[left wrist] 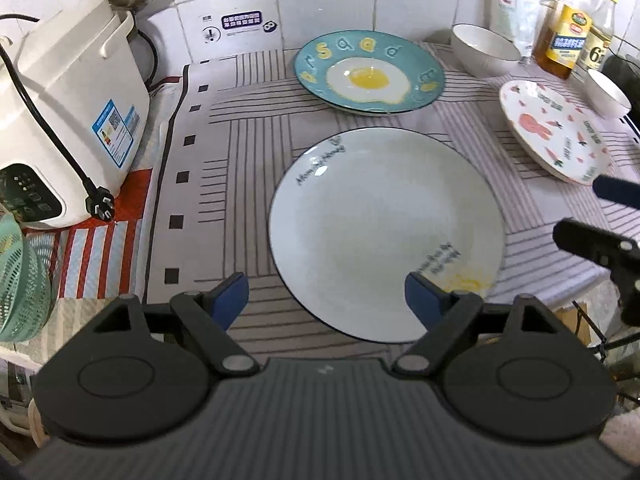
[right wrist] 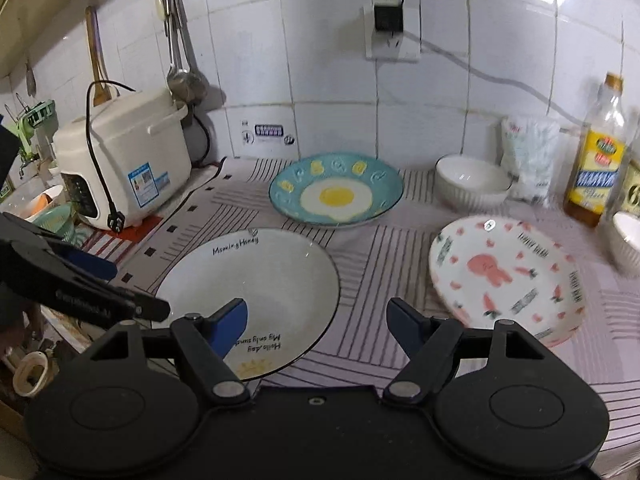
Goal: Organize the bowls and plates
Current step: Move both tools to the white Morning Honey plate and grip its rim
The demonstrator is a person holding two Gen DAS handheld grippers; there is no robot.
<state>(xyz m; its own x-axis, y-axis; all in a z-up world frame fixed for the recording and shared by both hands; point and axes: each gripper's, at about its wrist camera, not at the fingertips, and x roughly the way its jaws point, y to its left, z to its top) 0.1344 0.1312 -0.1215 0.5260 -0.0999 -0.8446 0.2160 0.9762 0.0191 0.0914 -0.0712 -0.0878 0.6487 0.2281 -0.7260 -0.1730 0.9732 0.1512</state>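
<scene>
White plate [left wrist: 384, 236], thin dark rim, round, shallow, glossy, "Morning Honey" lettering on the far edge, more small text plus a yellow sun mark on the near edge. It lies flat on the bench [left wrist: 248, 148], which has a striped grey-and-white cloth over it. From the left wrist view my left gripper [left wrist: 326, 300] has its jaws wide, nothing between them but air, and the plate's near rim sits just ahead of them and toward the right blue pad; I see no contact.

Right gripper [right wrist: 316, 322], jaws wide too, holding nothing. In the right wrist view the white plate is ahead-left of the jaws, its near right edge under the left pad; I can't tell if it touches.

Pink plate [right wrist: 504, 280], white with a pink rabbit, carrots and black text, lies ahead-right of the right jaws, slightly blurred, near rim just beside the right pad.

Teal plate [right wrist: 336, 190], fried-egg print in the middle, yellow raised letters round the rim, sits farther out, beyond both jaws, apart from the white plate.

White bowl [right wrist: 472, 182], ribbed outside, upright, far right of the teal plate. A second white bowl [right wrist: 626, 240] is at the right edge, partly cut off, near the oil bottle [right wrist: 598, 156].

Rice cooker [left wrist: 68, 120] stands far left of the left jaws.
</scene>
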